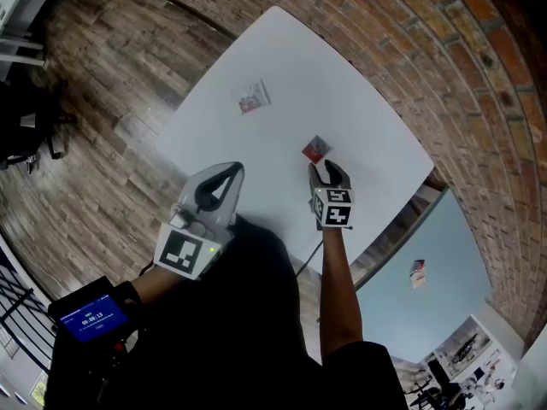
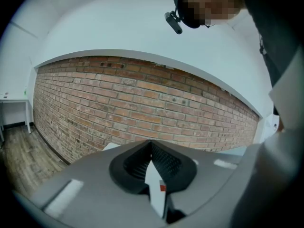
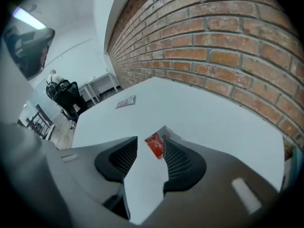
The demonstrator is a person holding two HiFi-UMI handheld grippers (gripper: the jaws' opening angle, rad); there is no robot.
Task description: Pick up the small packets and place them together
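Left gripper [image 2: 151, 145] over near edge of white table [image 1: 359, 101]: jaws clenched together. Thin white sliver with red spot shows in gap; cannot tell if it is packet. Right gripper [image 3: 150, 137]: jaws released wide, nothing between pads. Red packet [image 3: 155, 146] lies flat on table just ahead of its tips, partly behind one jaw. White packet [image 1: 253, 98] lies well apart, farther across table.
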